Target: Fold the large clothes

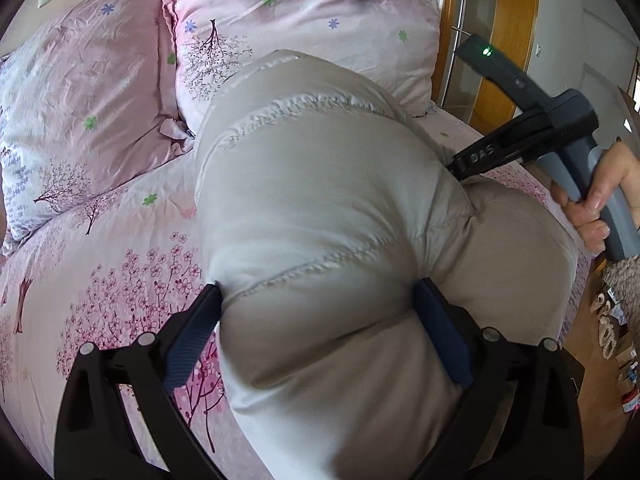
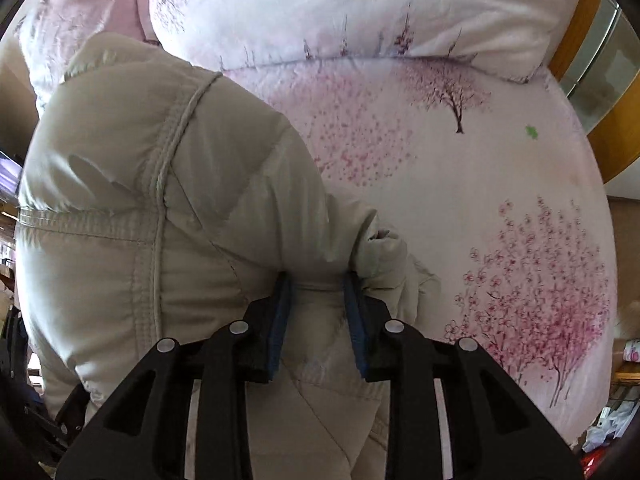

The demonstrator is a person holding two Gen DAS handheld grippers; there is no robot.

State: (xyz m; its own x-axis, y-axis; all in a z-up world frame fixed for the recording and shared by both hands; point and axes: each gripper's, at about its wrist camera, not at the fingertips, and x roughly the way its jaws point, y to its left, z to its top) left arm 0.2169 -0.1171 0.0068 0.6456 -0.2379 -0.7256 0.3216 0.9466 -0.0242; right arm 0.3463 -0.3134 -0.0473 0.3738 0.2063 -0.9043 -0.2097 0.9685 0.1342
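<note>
A puffy beige down jacket [image 1: 320, 208] lies bunched on the pink floral bed [image 1: 100, 272]. My left gripper [image 1: 318, 300] is closed around a thick padded fold of it, blue pads pressing both sides. My right gripper [image 2: 318, 292] is shut on another fold of the same jacket [image 2: 140, 200], near a seam with a cord. In the left wrist view the right gripper [image 1: 460, 162] reaches in from the right, its tips sunk into the jacket's far side, a hand on its handle.
Two pink floral pillows [image 1: 304, 28] lean at the head of the bed. A wooden door frame [image 1: 508, 40] and glass panel stand to the right. The bed's right edge [image 1: 576, 300] drops to a cluttered floor. Bare bedsheet [image 2: 460, 184] lies right of the jacket.
</note>
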